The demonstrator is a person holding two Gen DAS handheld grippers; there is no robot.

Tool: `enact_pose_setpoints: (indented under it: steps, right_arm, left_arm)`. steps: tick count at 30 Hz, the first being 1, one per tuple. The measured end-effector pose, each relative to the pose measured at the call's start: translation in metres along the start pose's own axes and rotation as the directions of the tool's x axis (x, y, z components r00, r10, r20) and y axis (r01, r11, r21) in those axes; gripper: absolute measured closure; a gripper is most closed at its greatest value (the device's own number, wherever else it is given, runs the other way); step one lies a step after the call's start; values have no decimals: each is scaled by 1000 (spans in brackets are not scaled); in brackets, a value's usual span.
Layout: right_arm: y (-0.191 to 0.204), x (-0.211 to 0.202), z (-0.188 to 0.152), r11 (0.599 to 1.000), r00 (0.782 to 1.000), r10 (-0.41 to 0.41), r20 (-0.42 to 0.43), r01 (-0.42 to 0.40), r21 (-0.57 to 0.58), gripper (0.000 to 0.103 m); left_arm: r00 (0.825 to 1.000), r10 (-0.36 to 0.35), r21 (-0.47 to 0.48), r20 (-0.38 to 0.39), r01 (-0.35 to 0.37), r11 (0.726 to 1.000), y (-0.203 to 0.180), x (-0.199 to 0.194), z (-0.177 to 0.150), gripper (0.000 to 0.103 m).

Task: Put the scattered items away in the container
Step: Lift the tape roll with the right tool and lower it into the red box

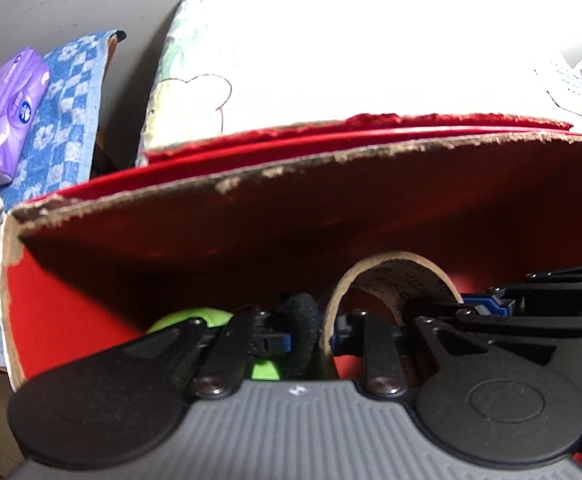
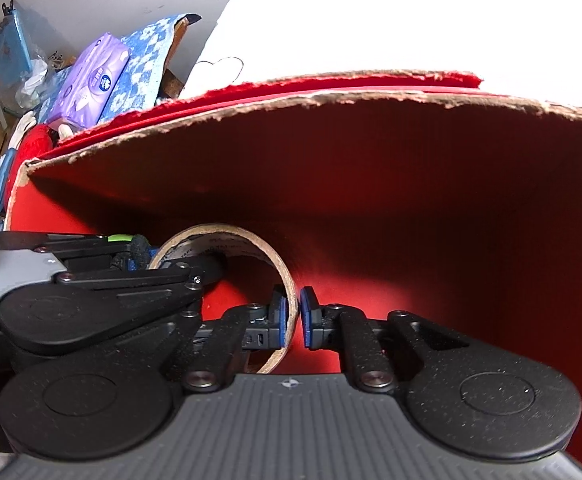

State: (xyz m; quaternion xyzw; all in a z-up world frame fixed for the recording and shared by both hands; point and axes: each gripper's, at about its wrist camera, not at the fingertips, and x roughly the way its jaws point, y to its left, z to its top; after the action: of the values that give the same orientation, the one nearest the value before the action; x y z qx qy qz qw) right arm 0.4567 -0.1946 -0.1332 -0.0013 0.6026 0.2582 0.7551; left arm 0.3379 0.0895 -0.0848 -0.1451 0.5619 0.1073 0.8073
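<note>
Both grippers are down inside the red cardboard box (image 2: 431,184), w/ its torn brown top edge running across both views.

The tape roll core (image 2: 227,256), a brown cardboard ring w/ printing on its inner face, stands on edge on the box floor. Its open hole faces the cameras, so the ring's axis runs roughly front-to-back, toward the far wall.

Right gripper (image 2: 294,318): the blue pads straddle the ring's right-hand wall, one inside, one outside. The inner pad looks to be touching; a thin gap shows at the outer pad, so jaws nearly together around the wall, not clearly clamped.

Left gripper (image 1: 311,334): its fingers sit either side of a black fuzzy hair tie (image 1: 303,320), just left of the ring. Close around it, but can't tell if they're pinching. A lime-green object (image 1: 189,318) lies in the box just left of that, partly hidden.

The two tools are side by side, near touching. The right half of the box floor is bare red, w/ the far wall close behind the ring.

Outside, behind the box: a white printed pillow (image 1: 291,72), blown out by glare, a blue checkered cloth (image 1: 71,92) w/ a purple tissue pack (image 1: 9,92) on it, and a pale wall.
</note>
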Motion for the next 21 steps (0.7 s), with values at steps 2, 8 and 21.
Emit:
enact_pose_setpoints:
  steps: [2,8,21]
  right_arm:
    - [0,1,0,1000,1000,-1,5,1,1,92]
    - [1,3,0,1000,1000,-6,9,6,0,90]
    - [-6,3,-2,999,999,12,42,-14,52,83]
  left_arm:
    - [1000,0,-2,5,0,1000,-3,1,0,76]
    - [1000,8,-3,12,-8,1000,-20,4,-6,75]
    - [997,62,42,44,-63,997,-21,9,-17,74]
